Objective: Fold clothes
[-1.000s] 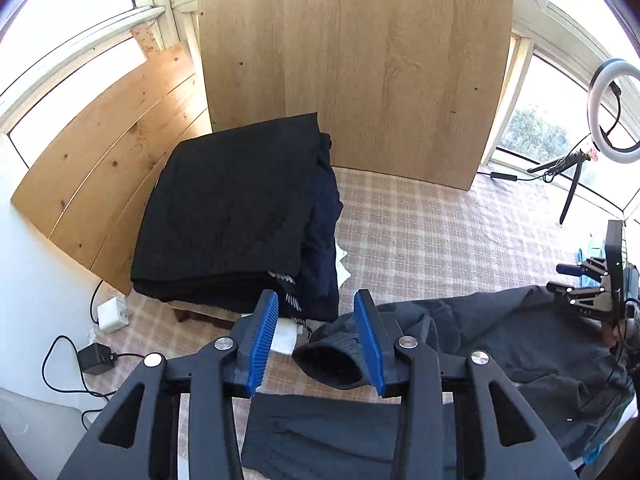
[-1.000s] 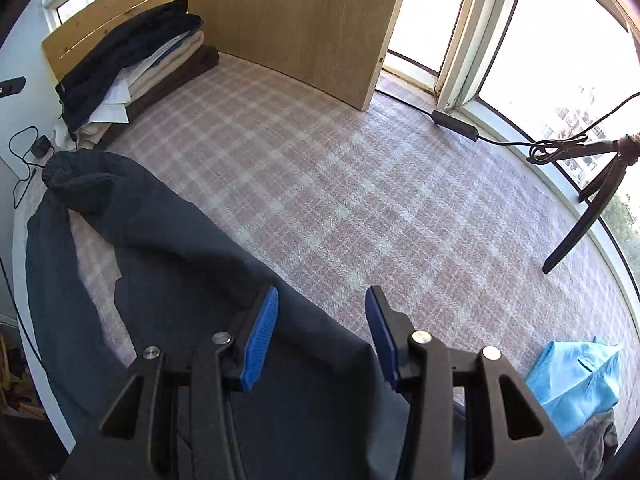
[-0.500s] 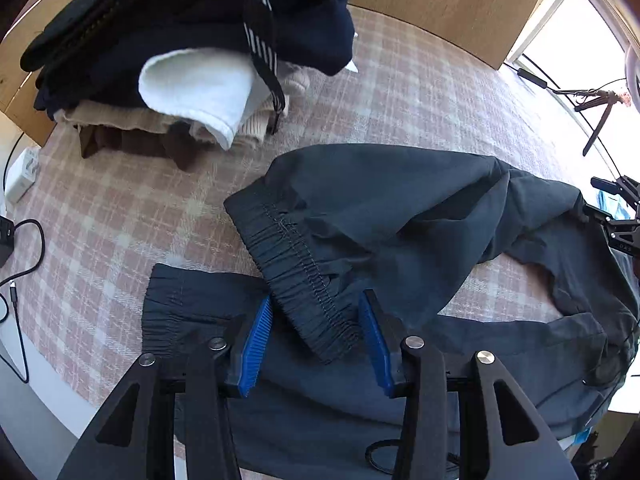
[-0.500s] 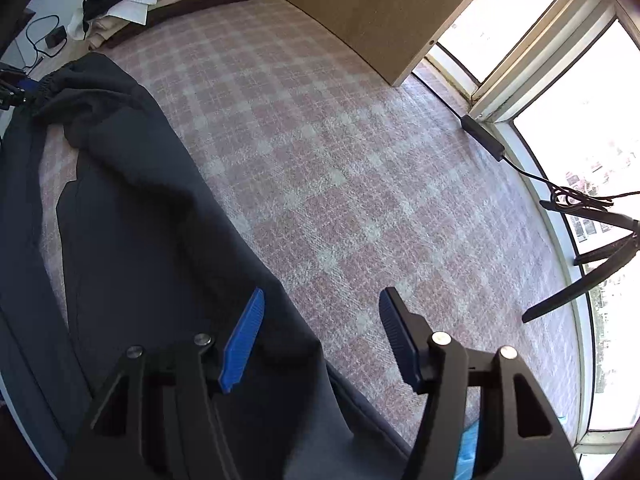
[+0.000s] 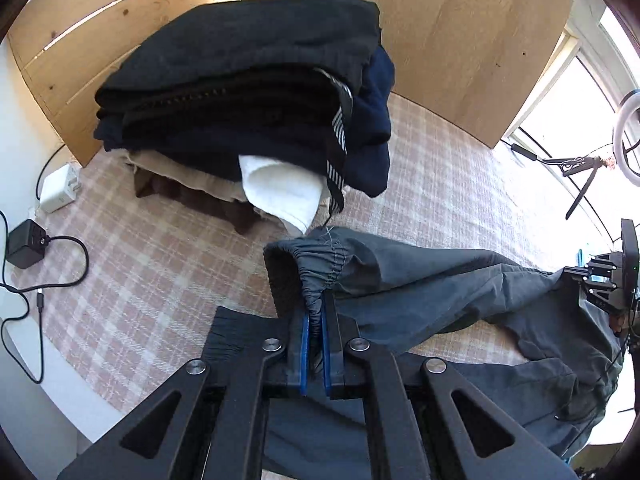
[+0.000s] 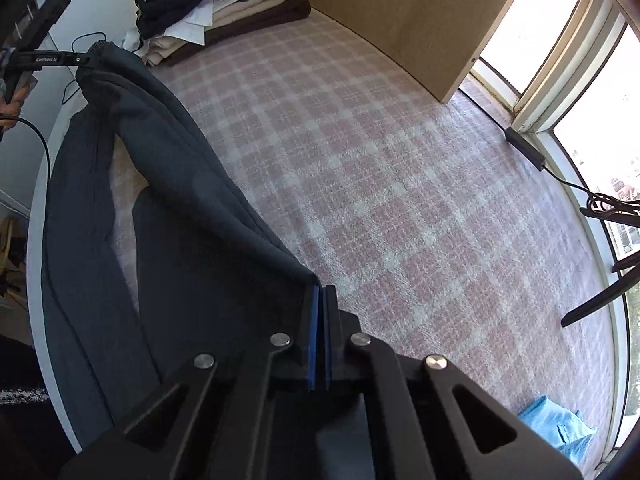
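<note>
left gripper (image 5: 315,322) clamps trousers' (image 5: 420,280) gathered elastic cuff | right gripper (image 6: 320,312) pinches their smooth grey edge | beside folded stack (image 5: 248,92)

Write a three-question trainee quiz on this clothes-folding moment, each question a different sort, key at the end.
1. True or false: the left gripper is shut on the elastic cuff of the grey trousers.
2. The right gripper pinches: A) the blue garment B) a fold of the grey trousers C) a cable.
3. Fill in: the folded clothes stack stands against a ____ board.

Key: 1 true; 2 B; 3 wooden.
</note>
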Motion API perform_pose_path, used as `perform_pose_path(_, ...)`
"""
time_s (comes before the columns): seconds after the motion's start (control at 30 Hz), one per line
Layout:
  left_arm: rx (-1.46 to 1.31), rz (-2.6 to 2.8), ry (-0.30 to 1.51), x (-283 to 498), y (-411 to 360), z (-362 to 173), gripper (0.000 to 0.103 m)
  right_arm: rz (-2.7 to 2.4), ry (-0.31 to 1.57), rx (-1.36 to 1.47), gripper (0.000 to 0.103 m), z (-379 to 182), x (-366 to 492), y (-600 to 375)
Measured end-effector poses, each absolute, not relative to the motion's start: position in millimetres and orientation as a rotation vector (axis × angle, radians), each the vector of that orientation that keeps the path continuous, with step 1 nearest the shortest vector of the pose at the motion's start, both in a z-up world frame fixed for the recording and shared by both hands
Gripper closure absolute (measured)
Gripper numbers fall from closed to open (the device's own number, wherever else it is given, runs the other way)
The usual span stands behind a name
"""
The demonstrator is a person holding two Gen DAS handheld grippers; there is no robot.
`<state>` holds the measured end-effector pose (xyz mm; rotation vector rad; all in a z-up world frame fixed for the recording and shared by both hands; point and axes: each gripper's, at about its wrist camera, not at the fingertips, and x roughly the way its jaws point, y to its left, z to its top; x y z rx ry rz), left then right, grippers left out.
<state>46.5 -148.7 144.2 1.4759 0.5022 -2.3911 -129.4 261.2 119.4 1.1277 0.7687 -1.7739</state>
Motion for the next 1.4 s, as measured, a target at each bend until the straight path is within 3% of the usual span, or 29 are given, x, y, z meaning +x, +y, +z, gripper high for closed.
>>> perform_pose_path(0.2, 1.502, -2.4, 0.328, 84, -154, 164, 0.099, -1.875, 0.686, 0.917, 0.101, 195, -48, 282)
perform_pose_path(0.27, 1.581, -2.331, 0.334, 101, -164, 140, 0.095, -1.749, 0.622, 1.011, 0.1, 182, -8, 283)
perform_pose_path(0.33, 1.665, -2.202, 0.305, 118, -175, 106, 0.08, -1.617, 0.686, 1.114, 0.092, 144, 34, 276)
perform_pose_path(0.47, 1.654, -2.097, 0.435, 155, -199, 68, 0.082, -1.512, 0.872, 1.147, 0.09, 97, 93, 271)
perform_pose_path(0.57, 1.572, -2.147, 0.518, 172, -206, 73, 0.082, -1.56, 0.798, 1.185, 0.081, 107, 89, 279)
perform_pose_path(0.63, 1.524, -2.218, 0.587, 177, -202, 80, 0.082, -1.634, 0.744, 1.196, 0.065, 116, 80, 283)
perform_pose_path(0.8, 1.535, -2.301, 0.569, 164, -180, 79, 0.076, -1.692, 0.707, 1.273, 0.064, 129, 63, 279)
perform_pose_path(0.9, 1.548, -2.335, 0.537, 168, -168, 79, 0.076, -1.7, 0.59, 1.302, 0.064, 151, 54, 283)
perform_pose_path(1.0, 1.536, -2.369, 0.522, 183, -158, 85, 0.076, -1.756, 0.507, 1.146, 0.063, 194, 54, 276)
perform_pose_path(1.1, 1.494, -2.361, 0.605, 209, -154, 87, 0.076, -1.755, 0.445, 1.015, 0.058, 218, 54, 241)
perform_pose_path(1.17, 1.47, -2.355, 0.658, 221, -150, 85, 0.076, -1.742, 0.505, 0.971, 0.058, 218, 53, 194)
perform_pose_path(1.4, 1.448, -2.331, 0.753, 211, -146, 64, 0.076, -1.524, 0.667, 0.922, 0.058, 166, 43, -3)
